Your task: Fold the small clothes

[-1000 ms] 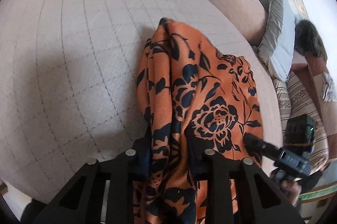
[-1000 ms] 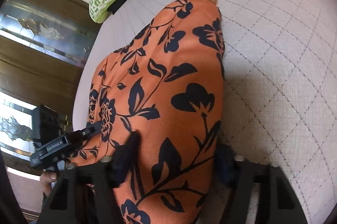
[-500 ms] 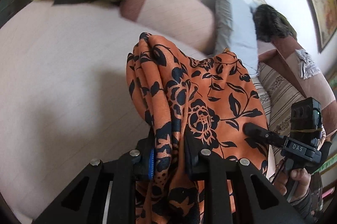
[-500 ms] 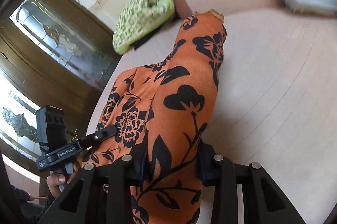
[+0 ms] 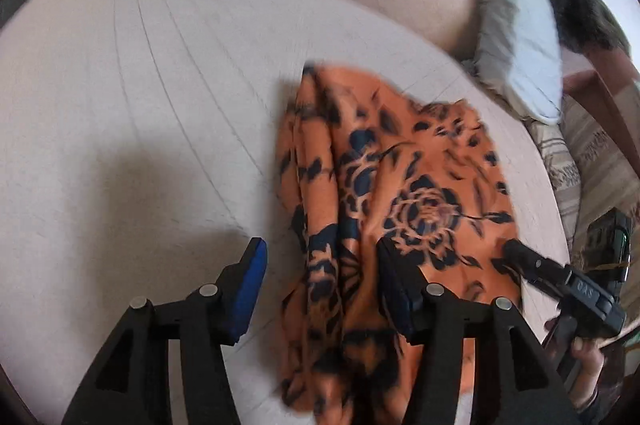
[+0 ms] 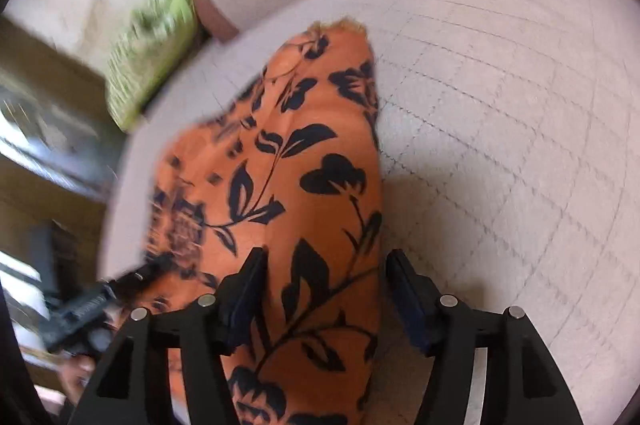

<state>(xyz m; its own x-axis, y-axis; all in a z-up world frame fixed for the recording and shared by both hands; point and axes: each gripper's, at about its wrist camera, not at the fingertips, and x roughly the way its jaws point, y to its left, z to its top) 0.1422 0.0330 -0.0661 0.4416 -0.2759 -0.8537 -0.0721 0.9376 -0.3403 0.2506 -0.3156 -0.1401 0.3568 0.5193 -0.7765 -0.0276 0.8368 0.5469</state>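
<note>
Both grippers, left [image 5: 320, 281] and right [image 6: 324, 289], have spread; orange floral cloth [image 5: 400, 193] lies between their fingers

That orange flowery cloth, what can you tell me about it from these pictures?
The orange cloth is thin and smooth-looking, printed with dark navy flowers and leaves. It lies bunched in long folds on the pale quilted cushion, one narrow end pointing toward the backrest. The near end runs between the open fingers of the right gripper. The left gripper is open too, with the cloth's folds against its right finger. A frayed yellowish edge shows at the far tip.
</note>
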